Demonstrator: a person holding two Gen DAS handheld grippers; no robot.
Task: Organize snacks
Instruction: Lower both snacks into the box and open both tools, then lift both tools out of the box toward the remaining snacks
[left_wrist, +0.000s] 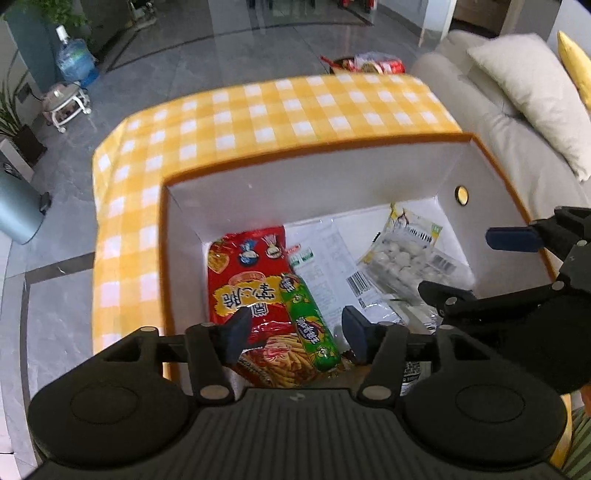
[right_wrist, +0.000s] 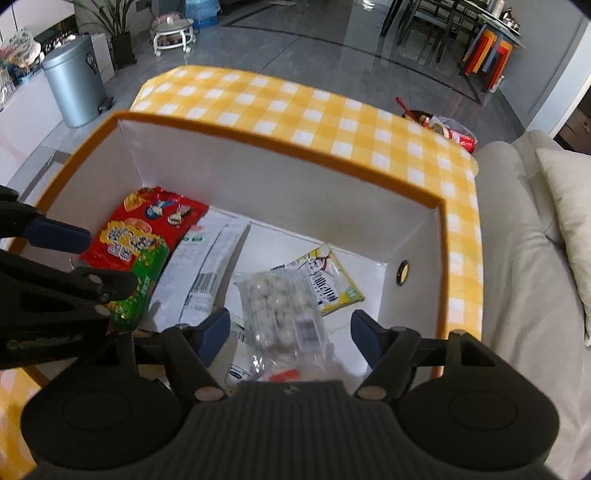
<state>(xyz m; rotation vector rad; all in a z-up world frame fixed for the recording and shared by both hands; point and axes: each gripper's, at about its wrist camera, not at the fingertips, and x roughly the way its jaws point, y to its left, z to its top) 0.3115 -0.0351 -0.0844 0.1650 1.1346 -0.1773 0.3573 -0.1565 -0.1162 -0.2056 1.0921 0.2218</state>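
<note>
Both grippers hang over an open storage box with an orange rim and white inner walls, which stands on a table covered by a yellow-and-white checked cloth.

The left gripper has its jaws apart with nothing pressed between the pads. Below the gap, on the box floor, lies a green sausage-shaped snack stick, resting across a red snack bag printed with large yellow-edged Chinese characters and a picture of fried strips; the characters are upside down in this view and I cannot read them with certainty. Right of the red bag inside the box lies a white packet showing fine print and a barcode.

The right gripper also has its jaws apart, clamped on nothing. Under its gap, on the box floor, lies a clear bag of small white round sweets with a barcode label. Touching that bag on its far side is a yellow-and-white packet with a dark drawing; its lettering is too blurred to read.

Beyond the box's far side, past the table edge, red wrappers sit in a dark bin.
</note>
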